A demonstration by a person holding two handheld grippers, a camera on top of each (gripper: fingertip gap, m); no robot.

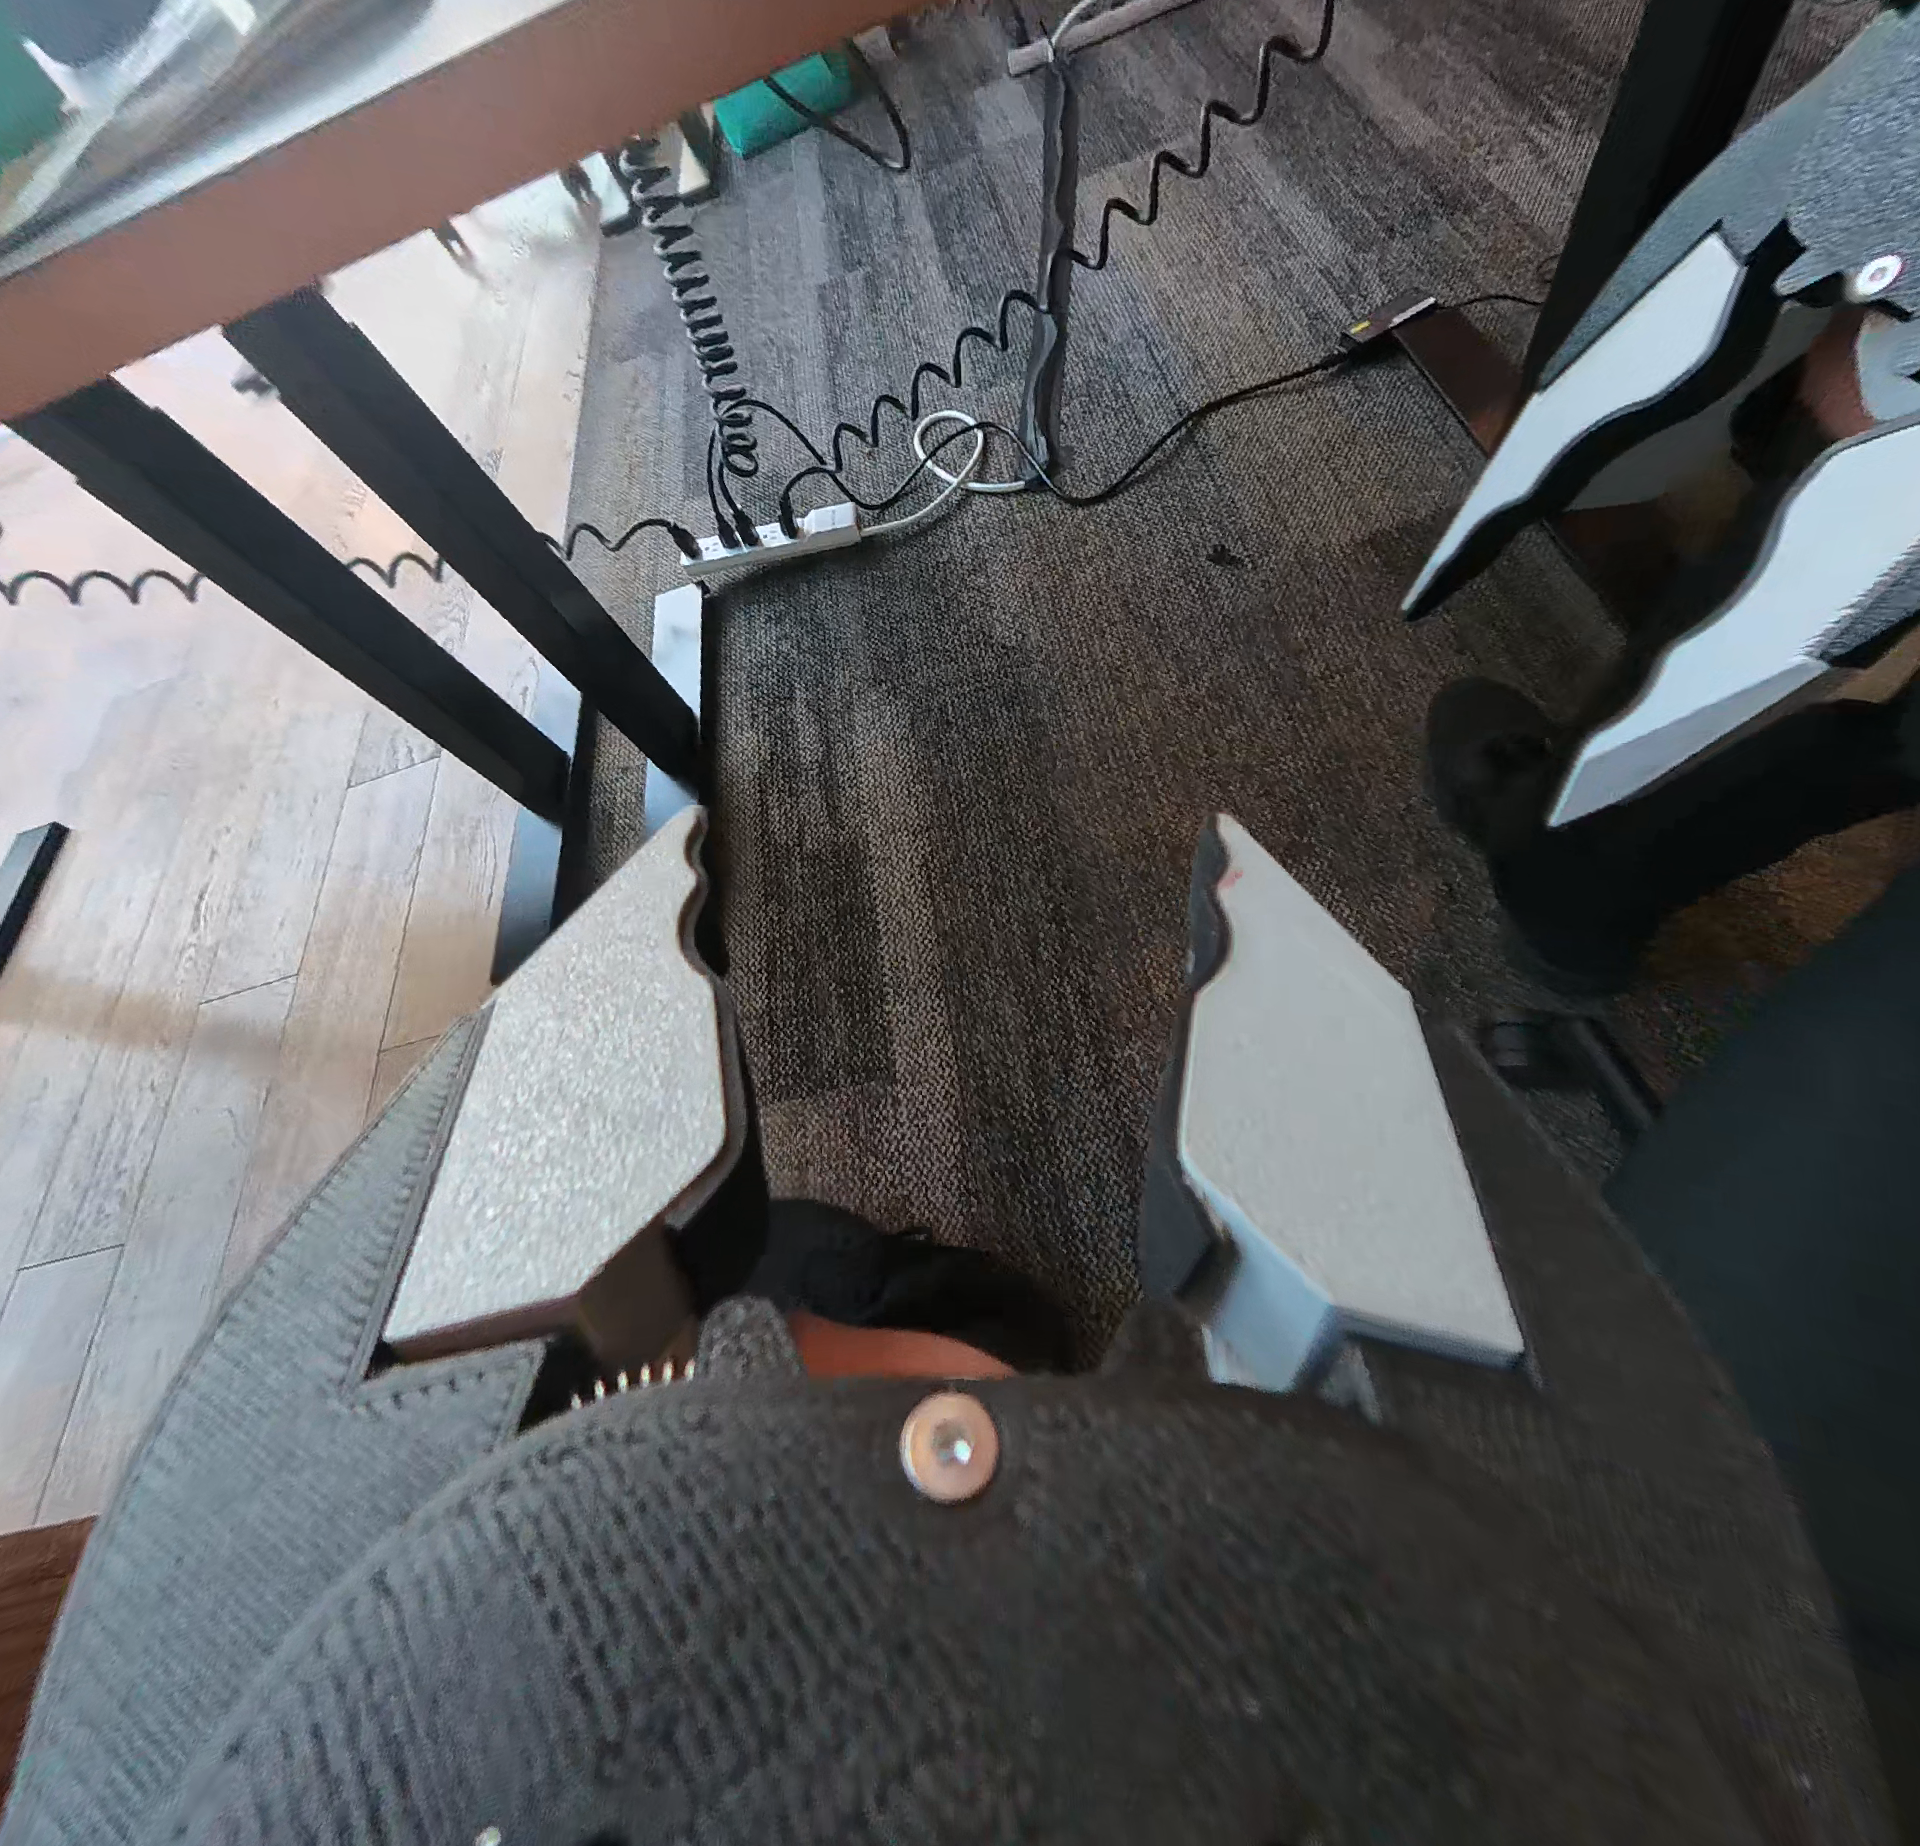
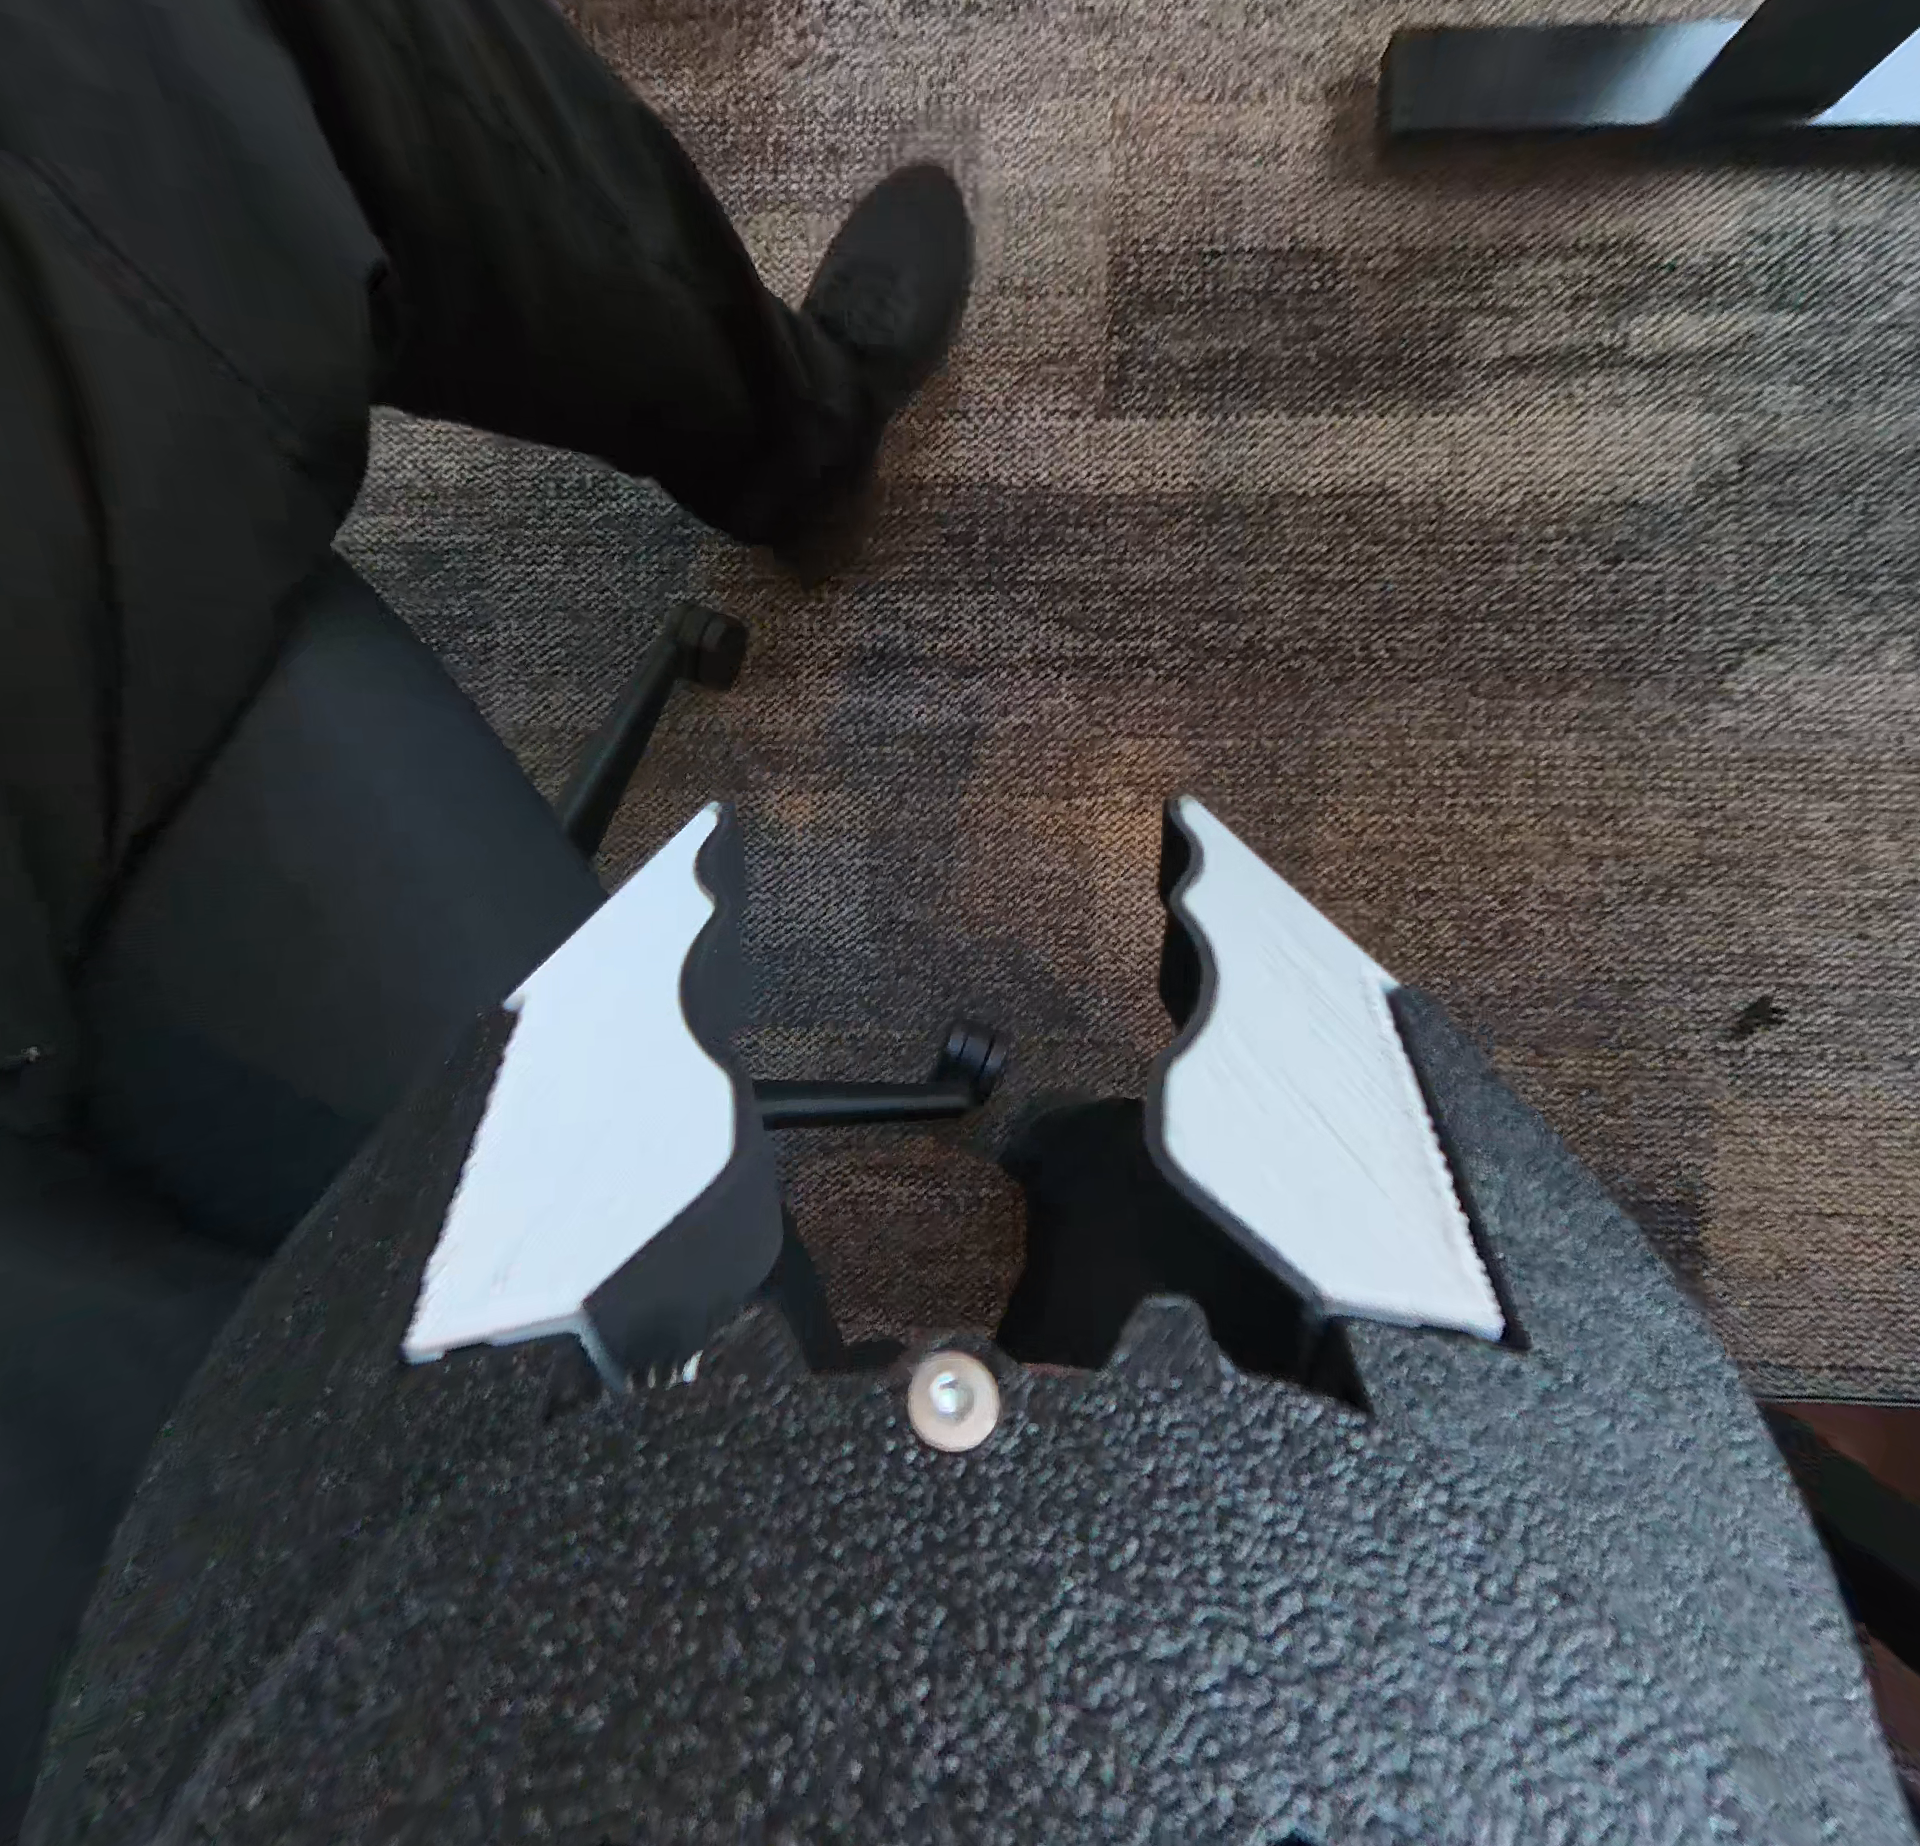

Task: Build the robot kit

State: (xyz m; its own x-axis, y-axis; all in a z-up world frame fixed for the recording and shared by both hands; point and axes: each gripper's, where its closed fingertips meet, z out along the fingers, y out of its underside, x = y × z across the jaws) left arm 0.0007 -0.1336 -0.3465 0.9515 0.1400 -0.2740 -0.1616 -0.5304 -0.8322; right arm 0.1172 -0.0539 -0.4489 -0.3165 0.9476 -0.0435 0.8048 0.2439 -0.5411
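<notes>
My left gripper [image 1: 961,840] is open and empty, pointing down at grey-brown carpet [image 1: 987,757] beside a table. My right gripper [image 2: 945,820] is open and empty, also held over the carpet [image 2: 1351,549]. It shows too in the left wrist view [image 1: 1496,716] at the right edge, jaws apart, holding nothing. Neither gripper touches anything. A person's black shoe [image 2: 894,269] and dark trouser leg [image 2: 520,238] lie left of the right gripper.
A brown table edge [image 1: 468,123] with black legs [image 1: 416,591] stands at left over wood flooring [image 1: 208,913]. A white power strip [image 1: 774,539] with coiled black cables [image 1: 1143,207] lies on the carpet. Black chair base arms with castors [image 2: 717,643] sit below.
</notes>
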